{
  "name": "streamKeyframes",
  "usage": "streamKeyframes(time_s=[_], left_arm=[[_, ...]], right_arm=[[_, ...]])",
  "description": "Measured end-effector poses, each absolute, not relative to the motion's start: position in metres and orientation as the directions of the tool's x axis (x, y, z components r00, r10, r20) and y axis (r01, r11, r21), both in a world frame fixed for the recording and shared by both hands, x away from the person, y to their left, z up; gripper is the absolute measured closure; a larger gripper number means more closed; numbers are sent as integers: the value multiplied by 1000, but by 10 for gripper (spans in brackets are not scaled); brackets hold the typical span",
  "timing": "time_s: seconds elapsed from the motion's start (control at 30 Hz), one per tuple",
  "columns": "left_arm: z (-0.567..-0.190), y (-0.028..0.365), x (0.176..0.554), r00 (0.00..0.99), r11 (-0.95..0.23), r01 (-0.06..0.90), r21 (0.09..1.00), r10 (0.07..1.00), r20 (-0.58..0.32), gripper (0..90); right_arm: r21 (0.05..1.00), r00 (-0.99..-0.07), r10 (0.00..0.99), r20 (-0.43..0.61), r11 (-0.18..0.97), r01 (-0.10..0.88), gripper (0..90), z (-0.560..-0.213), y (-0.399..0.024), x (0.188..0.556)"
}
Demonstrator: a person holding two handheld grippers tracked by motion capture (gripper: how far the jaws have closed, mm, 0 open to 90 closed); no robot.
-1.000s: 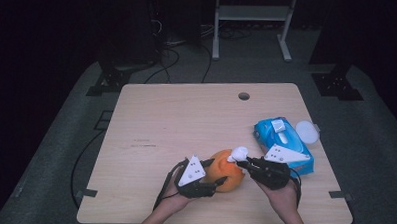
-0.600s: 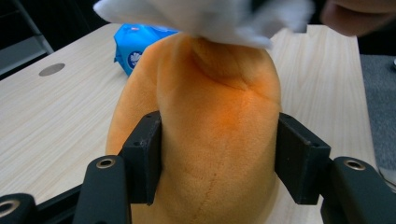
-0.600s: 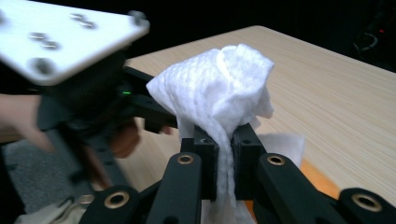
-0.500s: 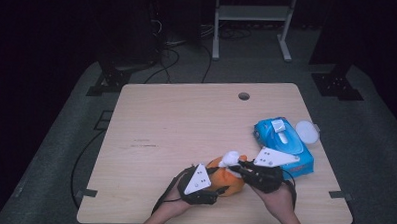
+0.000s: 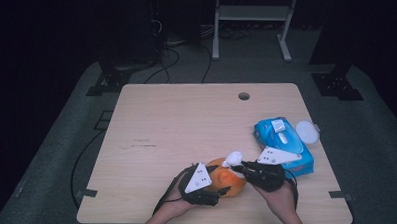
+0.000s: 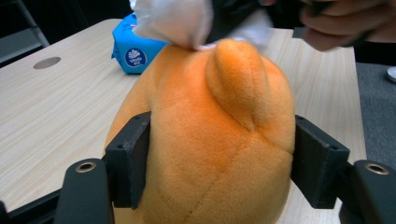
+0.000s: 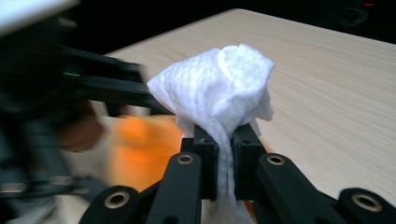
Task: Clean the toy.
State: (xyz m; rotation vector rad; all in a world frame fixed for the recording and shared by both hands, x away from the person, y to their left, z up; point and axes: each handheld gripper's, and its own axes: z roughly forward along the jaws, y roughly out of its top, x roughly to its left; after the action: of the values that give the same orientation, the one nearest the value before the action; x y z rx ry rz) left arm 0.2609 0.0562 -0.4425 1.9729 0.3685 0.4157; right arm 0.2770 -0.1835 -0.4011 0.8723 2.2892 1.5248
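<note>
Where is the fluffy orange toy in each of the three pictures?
High view: the orange plush toy lies near the table's front edge, between the left gripper and the right gripper.
Left gripper view: it sits in the middle, between the two black jaws.
Right gripper view: an orange blur at lower left, behind the white wipe.
Shared landmark: that white wipe.

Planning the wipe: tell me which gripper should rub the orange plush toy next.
Right. The right gripper is shut on the white wipe, which already touches the top of the orange plush toy. The left gripper brackets the toy, steadying it.
</note>
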Motion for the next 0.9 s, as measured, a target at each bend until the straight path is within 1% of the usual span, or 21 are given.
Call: streamKeyframes(time_s=[0.03,0.13,0.2,0.43,0.53,0.67,0.73,0.8,0.9], left_arm=[[-443,56,260,895,-416,69,907,427,128,313],[-444,56,260,900,-426,53,903,413,142,313],[-445,56,260,902,-423,50,905,409,142,313],[-445,60,262,906,-413,60,909,405,125,306],[-445,63,264,906,-404,72,912,408,109,307],[-445,69,270,906,-379,106,919,417,67,306],[-445,73,273,905,-367,124,922,423,46,306],[-446,77,275,902,-350,142,926,430,25,304],[-446,81,278,901,-338,159,928,434,4,301]], right_arm=[[898,-769,629,112,267,349,828,-404,-188,280],[879,-714,681,159,231,416,828,-417,-208,293],[866,-690,696,196,208,455,827,-423,-216,298],[889,-739,652,168,224,399,827,-412,-203,288],[882,-723,662,196,204,425,827,-418,-209,292],[863,-681,703,203,200,465,827,-426,-218,299],[866,-687,700,196,206,456,827,-425,-217,296],[884,-706,685,179,203,421,827,-416,-212,291],[897,-718,669,193,177,406,826,-411,-211,287]])
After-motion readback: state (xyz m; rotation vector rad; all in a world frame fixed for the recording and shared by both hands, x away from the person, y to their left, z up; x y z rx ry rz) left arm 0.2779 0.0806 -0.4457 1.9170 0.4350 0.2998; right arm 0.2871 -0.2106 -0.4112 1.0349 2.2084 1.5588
